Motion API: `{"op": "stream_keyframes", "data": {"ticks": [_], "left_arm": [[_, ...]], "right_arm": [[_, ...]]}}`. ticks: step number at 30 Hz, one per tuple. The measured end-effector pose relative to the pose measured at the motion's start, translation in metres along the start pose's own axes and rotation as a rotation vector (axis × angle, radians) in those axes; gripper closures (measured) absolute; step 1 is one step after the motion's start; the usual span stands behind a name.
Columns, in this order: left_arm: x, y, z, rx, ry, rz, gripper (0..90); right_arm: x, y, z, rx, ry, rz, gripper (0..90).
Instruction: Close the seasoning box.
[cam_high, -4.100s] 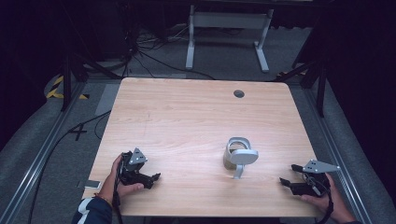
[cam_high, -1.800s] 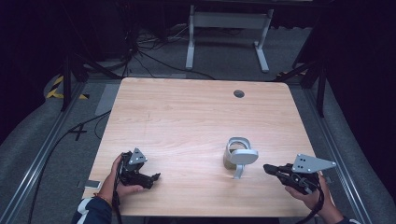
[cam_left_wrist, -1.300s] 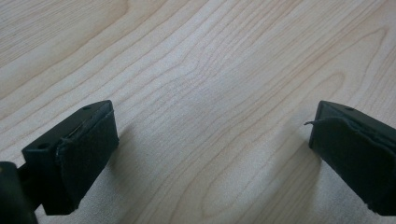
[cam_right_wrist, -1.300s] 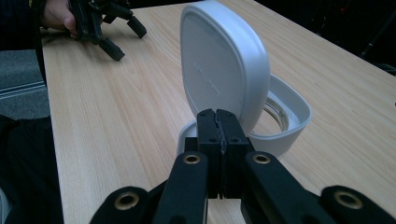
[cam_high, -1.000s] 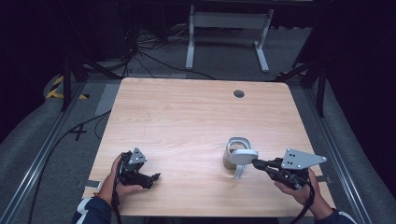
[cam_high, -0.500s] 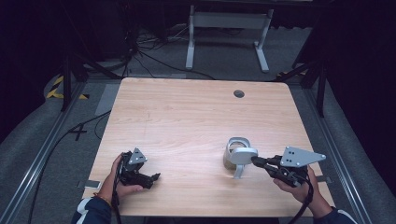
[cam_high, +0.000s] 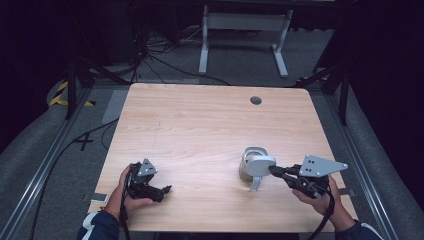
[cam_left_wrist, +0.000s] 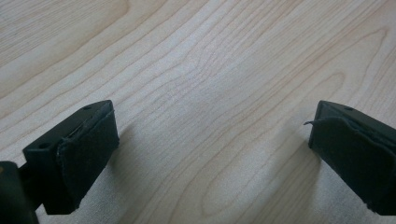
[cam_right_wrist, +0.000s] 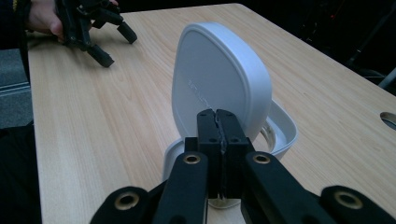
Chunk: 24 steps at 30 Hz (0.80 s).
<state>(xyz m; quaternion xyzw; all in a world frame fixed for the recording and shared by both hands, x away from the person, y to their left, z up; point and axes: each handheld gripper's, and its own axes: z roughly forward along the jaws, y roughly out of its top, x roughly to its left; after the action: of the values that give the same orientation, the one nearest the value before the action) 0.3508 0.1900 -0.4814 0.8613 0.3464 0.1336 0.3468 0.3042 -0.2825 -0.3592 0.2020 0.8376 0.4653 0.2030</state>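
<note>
1. Two closed black jaws of the right gripper (cam_right_wrist: 218, 128) are pressed against the raised white rounded plastic lid (cam_right_wrist: 219, 79), nothing clamped between them.
2. Just beyond, the white container base (cam_right_wrist: 285, 128) could be toppled by further pushing.
3. Far off, the left gripper (cam_high: 150, 187) is held wide open, empty.

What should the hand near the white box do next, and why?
Probably nudge forward a little. The right gripper has its jaws shut and sits right at the upright white lid of the container, so a gentle push might tip it closed.
</note>
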Motion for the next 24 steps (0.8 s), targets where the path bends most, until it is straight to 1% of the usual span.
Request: {"op": "stream_keyframes", "data": {"ticks": [6, 8, 13, 15, 20, 24], "left_arm": [[0.000, 0.000, 0.000, 0.000, 0.001, 0.000, 1.8], [0.000, 0.000, 0.000, 0.000, 0.000, 0.000, 1.7], [0.000, 0.000, 0.000, -0.001, 0.000, 0.000, 1.8], [0.000, 0.000, 0.000, 0.000, 0.000, 0.000, 1.8], [0.000, 0.000, 0.000, 0.000, 0.000, 0.000, 1.8], [0.000, 0.000, 0.000, 0.000, 0.000, 0.000, 1.8]], "right_arm": [[-0.004, 0.002, 0.006, 0.005, -0.008, -0.003, 89.9], [-0.008, 0.003, 0.010, 0.008, -0.013, -0.006, 90.0], [-0.012, 0.003, 0.014, 0.011, -0.019, 0.001, 89.9], [-0.012, 0.003, 0.014, 0.014, -0.017, 0.008, 89.9], [-0.012, 0.002, 0.012, 0.016, -0.020, 0.003, 89.9], [-0.015, -0.001, 0.007, 0.022, -0.029, 0.003, 89.8]]}}
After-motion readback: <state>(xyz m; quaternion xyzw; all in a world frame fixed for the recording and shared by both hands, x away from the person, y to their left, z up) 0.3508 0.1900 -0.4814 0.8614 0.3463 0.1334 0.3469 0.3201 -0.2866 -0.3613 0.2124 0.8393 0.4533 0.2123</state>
